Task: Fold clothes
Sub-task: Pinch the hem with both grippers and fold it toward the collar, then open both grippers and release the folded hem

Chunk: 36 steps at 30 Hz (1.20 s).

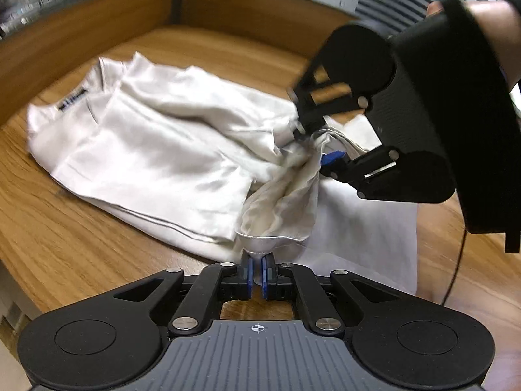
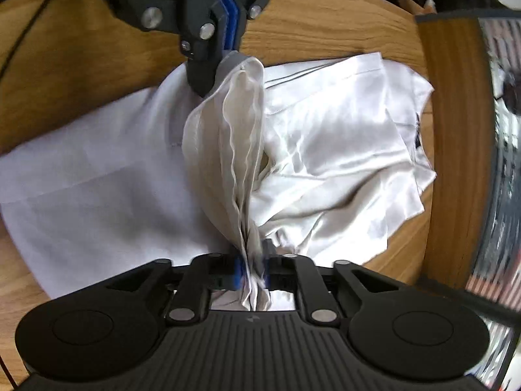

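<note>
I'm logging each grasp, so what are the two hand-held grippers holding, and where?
Both grip the white garment: the left hand-held gripper pinches a hemmed edge, the right hand-held gripper a bunched fold.

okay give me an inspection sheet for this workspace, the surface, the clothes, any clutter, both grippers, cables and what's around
Surface: wooden table, bare where it shows.
Job's things: white satin garment, partly folded, lying rumpled on the table; one bunched part is lifted between the two grippers. A flat white cloth lies under it.
Clutter: nothing seen on the table apart from the fabric.
Grippers: left gripper shut on the garment's hem; right gripper shut on a gathered bunch of the same garment.
Cables: one thin dark cable runs across the table near the right gripper.
Surroundings: raised wooden wall around the table; blurred shelving beyond.
</note>
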Each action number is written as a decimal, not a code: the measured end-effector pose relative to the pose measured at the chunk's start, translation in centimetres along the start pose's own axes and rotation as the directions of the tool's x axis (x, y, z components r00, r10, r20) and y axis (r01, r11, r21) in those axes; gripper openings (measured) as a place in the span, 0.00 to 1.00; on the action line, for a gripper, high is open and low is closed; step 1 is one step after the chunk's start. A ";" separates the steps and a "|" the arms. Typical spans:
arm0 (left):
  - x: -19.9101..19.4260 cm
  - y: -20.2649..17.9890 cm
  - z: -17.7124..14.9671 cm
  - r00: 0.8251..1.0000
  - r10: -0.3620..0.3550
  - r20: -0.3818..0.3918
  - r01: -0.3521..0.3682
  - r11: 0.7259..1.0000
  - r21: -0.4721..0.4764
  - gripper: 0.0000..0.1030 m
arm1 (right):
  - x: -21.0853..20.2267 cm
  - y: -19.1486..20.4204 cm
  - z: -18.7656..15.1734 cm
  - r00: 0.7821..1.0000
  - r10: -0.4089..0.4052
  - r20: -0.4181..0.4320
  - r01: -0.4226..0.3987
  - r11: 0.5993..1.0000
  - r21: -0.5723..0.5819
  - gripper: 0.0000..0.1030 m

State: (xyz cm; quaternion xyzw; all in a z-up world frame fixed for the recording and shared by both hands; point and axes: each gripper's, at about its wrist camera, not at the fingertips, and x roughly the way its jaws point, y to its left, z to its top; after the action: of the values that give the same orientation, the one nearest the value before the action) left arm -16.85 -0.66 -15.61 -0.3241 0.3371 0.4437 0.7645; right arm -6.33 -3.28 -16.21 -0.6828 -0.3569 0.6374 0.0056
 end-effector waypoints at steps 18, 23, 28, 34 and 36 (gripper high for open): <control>-2.0 -1.0 1.8 0.997 0.005 -0.076 0.002 0.995 0.095 0.41 | -4.7 -0.2 -6.2 0.992 0.124 0.035 -0.128 0.959 0.253 0.58; -1.2 -1.7 2.2 0.996 0.026 -0.089 -0.015 0.993 0.121 0.41 | -3.8 0.9 -8.0 0.988 0.154 0.031 -0.156 0.953 0.260 0.58; -0.2 -1.7 2.6 0.993 0.051 -0.104 -0.037 0.990 0.134 0.41 | -2.1 1.6 -8.8 0.986 0.162 0.034 -0.166 0.958 0.234 0.54; 0.5 -1.2 3.2 0.992 0.057 -0.116 -0.042 0.991 0.124 0.41 | -0.8 0.3 -9.1 0.993 0.117 0.036 -0.122 0.964 0.236 0.07; 0.6 -1.1 3.3 0.991 0.054 -0.121 -0.039 0.992 0.124 0.41 | -0.4 -0.6 -9.2 0.997 0.078 0.031 -0.083 0.966 0.246 0.07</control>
State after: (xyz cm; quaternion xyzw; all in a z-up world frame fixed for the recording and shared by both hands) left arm -14.87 1.75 -13.99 -0.2960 0.4178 0.4193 0.7497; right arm 1.47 1.10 -13.88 -0.6841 -0.2471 0.6836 0.0609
